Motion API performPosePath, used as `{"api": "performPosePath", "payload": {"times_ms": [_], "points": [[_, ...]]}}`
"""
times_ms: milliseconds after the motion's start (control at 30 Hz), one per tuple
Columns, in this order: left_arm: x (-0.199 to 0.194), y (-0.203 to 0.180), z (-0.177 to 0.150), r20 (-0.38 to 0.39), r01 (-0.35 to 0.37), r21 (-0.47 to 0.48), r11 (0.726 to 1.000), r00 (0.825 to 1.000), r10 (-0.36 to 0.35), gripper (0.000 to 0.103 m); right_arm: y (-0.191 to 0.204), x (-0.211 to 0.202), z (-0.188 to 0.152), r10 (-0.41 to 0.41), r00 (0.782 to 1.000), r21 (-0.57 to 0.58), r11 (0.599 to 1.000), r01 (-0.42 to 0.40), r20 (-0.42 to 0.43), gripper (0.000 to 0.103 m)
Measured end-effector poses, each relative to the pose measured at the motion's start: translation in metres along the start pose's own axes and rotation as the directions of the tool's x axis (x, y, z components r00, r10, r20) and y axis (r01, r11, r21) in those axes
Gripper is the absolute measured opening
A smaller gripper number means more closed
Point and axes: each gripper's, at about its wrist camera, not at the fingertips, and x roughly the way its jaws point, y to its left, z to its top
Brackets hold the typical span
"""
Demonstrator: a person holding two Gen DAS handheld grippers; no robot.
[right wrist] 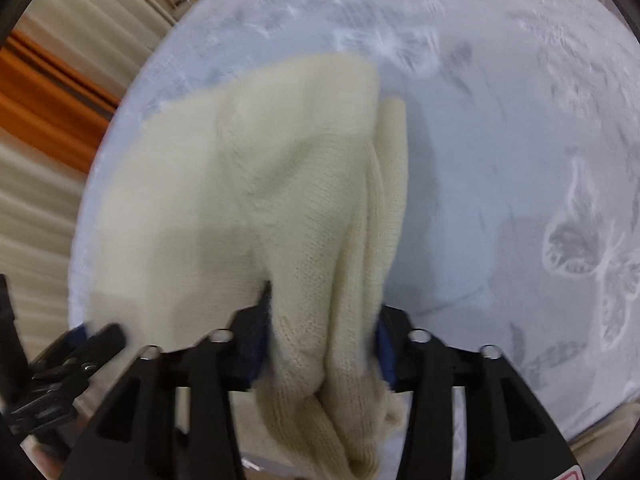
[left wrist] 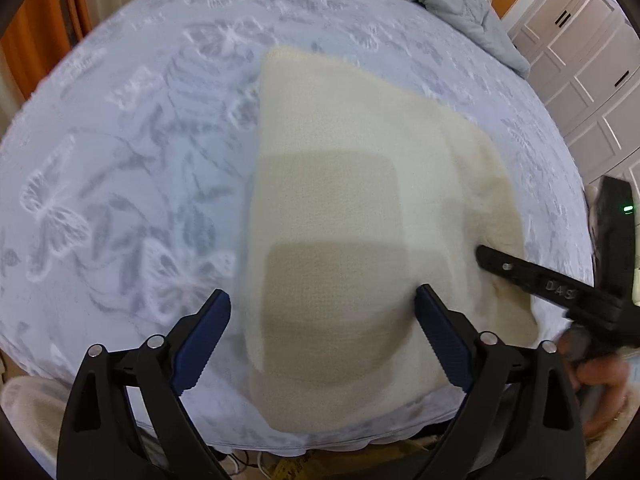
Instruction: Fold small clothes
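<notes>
A cream knitted garment [left wrist: 352, 184] lies on a pale blue bedspread [left wrist: 120, 160] with a butterfly print. My left gripper [left wrist: 322, 336] is open and empty, hovering over the garment's near end, one finger on each side of its left part. My right gripper [left wrist: 520, 276] enters the left wrist view from the right at the garment's right edge. In the right wrist view my right gripper [right wrist: 324, 344] is shut on a bunched fold of the garment [right wrist: 248, 168], which hangs down between the fingers.
A grey quilt [left wrist: 452, 0] is bunched at the far end of the bed. White cabinet doors [left wrist: 588, 80] stand to the right. Curtains [right wrist: 44, 160] in cream and orange hang at the left. The near bed edge [left wrist: 320, 446] is just below the grippers.
</notes>
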Motion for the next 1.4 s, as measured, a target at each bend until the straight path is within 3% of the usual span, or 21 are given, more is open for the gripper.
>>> {"api": "performPosePath", "payload": {"times_ms": [67, 133, 200, 233, 300, 400, 467, 533, 633, 800, 933, 1000, 1067, 1200, 1400], "points": [[-0.001, 0.000, -0.003, 0.013, -0.010, -0.009, 1.000, 1.000, 0.010, 0.092, -0.002, -0.014, 0.001, 0.015, 1.000, 0.056, 0.998, -0.015, 0.006, 0.052], [-0.010, -0.003, -0.004, 0.021, -0.022, -0.008, 1.000, 1.000, 0.023, 0.090, 0.008, -0.042, -0.009, -0.042, 0.996, 0.018, 0.999, 0.041, 0.077, 0.052], [-0.021, -0.008, -0.007, 0.050, -0.044, 0.017, 0.999, 0.998, 0.044, 0.090, 0.021, -0.074, -0.023, -0.100, 0.979, -0.039, 0.993, 0.108, 0.179, 0.050], [-0.027, -0.010, -0.010, 0.066, -0.062, 0.031, 0.998, 0.996, 0.060, 0.090, 0.028, -0.082, -0.029, -0.108, 0.974, -0.070, 0.990, 0.124, 0.198, 0.045], [-0.037, -0.012, -0.014, 0.088, -0.077, 0.044, 0.996, 0.993, 0.073, 0.090, 0.035, -0.086, -0.037, -0.122, 0.974, -0.113, 0.983, 0.145, 0.192, 0.030], [-0.043, -0.011, -0.020, 0.089, -0.096, 0.036, 0.995, 0.992, 0.092, 0.090, 0.033, -0.078, -0.048, -0.110, 0.982, -0.140, 0.981, 0.132, 0.155, 0.024], [-0.036, -0.008, -0.024, 0.065, -0.140, 0.037, 0.989, 0.988, 0.137, 0.090, 0.027, -0.051, -0.055, -0.152, 0.985, -0.167, 0.972, 0.164, 0.086, 0.011], [-0.027, -0.003, -0.028, 0.048, -0.168, 0.040, 0.985, 0.985, 0.166, 0.092, 0.020, -0.028, -0.065, -0.211, 0.976, -0.203, 0.955, 0.217, 0.054, 0.011], [-0.014, 0.003, -0.031, 0.021, -0.165, 0.022, 0.986, 0.986, 0.164, 0.092, 0.027, -0.026, -0.064, -0.247, 0.968, -0.228, 0.940, 0.253, 0.055, 0.011], [-0.032, -0.007, -0.029, 0.052, -0.186, 0.042, 0.982, 0.982, 0.184, 0.090, 0.039, -0.066, -0.066, -0.173, 0.979, -0.211, 0.958, 0.192, 0.105, 0.011], [-0.032, -0.013, -0.033, 0.048, -0.225, 0.077, 0.971, 0.974, 0.222, 0.089, 0.026, -0.035, -0.071, -0.240, 0.970, -0.220, 0.945, 0.241, 0.031, 0.010], [-0.035, -0.015, -0.034, 0.046, -0.219, 0.071, 0.973, 0.975, 0.216, 0.088, 0.023, -0.046, -0.072, -0.196, 0.980, -0.160, 0.967, 0.201, 0.046, 0.009], [-0.045, -0.021, -0.035, 0.067, -0.214, 0.078, 0.974, 0.976, 0.209, 0.088, 0.028, -0.064, -0.072, -0.165, 0.983, -0.147, 0.974, 0.176, 0.081, 0.016], [-0.062, -0.034, -0.042, 0.113, -0.225, 0.108, 0.968, 0.970, 0.213, 0.089, 0.040, -0.100, -0.082, -0.152, 0.970, -0.154, 0.971, 0.182, 0.188, 0.017], [-0.079, -0.052, -0.052, 0.164, -0.219, 0.103, 0.970, 0.966, 0.201, 0.094, 0.040, -0.126, -0.108, -0.156, 0.950, -0.095, 0.978, 0.187, 0.270, 0.036]]}}
